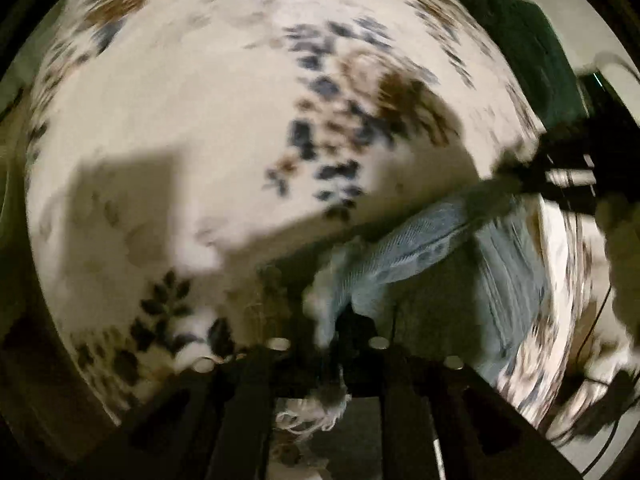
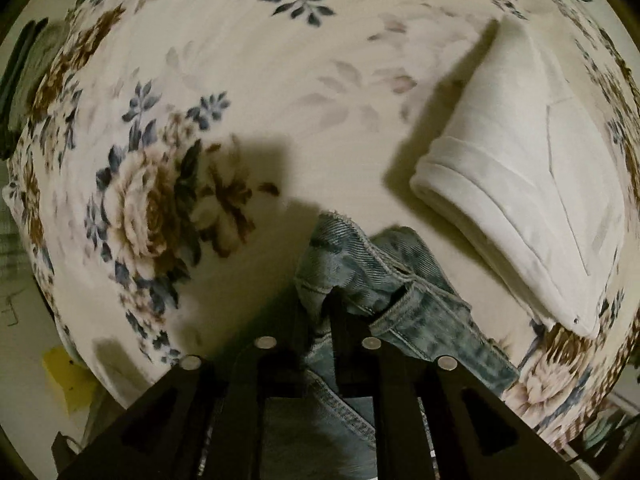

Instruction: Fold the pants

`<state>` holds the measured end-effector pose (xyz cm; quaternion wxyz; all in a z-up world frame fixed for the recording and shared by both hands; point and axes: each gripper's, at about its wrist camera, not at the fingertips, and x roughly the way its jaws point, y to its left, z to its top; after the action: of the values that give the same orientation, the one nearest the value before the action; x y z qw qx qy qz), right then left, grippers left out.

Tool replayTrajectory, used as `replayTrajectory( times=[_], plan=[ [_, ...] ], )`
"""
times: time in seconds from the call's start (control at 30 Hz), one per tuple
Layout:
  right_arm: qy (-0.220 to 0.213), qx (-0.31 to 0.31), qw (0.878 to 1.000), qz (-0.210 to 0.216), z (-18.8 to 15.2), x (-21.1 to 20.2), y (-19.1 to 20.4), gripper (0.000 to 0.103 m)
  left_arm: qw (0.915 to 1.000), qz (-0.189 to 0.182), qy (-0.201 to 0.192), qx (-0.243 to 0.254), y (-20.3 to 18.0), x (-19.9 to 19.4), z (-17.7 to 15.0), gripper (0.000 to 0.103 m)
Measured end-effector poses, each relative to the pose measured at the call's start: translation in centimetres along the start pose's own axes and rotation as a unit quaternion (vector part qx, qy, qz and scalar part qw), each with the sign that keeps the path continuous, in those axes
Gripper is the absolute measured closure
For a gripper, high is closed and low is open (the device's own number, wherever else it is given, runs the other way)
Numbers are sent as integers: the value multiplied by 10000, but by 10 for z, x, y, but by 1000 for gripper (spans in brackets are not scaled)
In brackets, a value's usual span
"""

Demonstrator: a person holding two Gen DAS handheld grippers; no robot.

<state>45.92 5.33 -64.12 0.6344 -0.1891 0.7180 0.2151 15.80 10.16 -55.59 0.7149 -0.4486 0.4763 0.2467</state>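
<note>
Both grippers point down at the floral bedsheet (image 2: 248, 80). Left gripper (image 1: 340, 332) clamped on frayed hem of the jeans (image 1: 420, 240), denim stretched toward right gripper (image 1: 532, 176). Right gripper (image 2: 320, 320) pinching the jeans' waistband (image 2: 400, 300) w/ belt loop, just beside folded white garment (image 2: 520, 184). No readable labels.

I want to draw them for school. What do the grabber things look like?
Both grippers are black. The left gripper and right gripper each have two flat black fingers and angular black side plates with cut-out holes. Four small round silver studs sit across the front. No sleeves or markings show.
</note>
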Motion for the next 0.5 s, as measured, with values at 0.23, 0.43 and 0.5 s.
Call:
replayTrajectory(
  times=[0.23,0.43,0.5],
  plan=[
    [6,-115,9979,637,-6,-16,-9,26,9964,19,-609,-595,28,-45,1,42],
    [-335,-339,9944,939,-52,-40,-43,6,9884,-279,-896,-1192,36,-82,-31,35],
    [-496,-319,9929,1038,-69,-45,-62,5,9834,-544,-648,-1605,36,-77,-51,35]
  ],
)
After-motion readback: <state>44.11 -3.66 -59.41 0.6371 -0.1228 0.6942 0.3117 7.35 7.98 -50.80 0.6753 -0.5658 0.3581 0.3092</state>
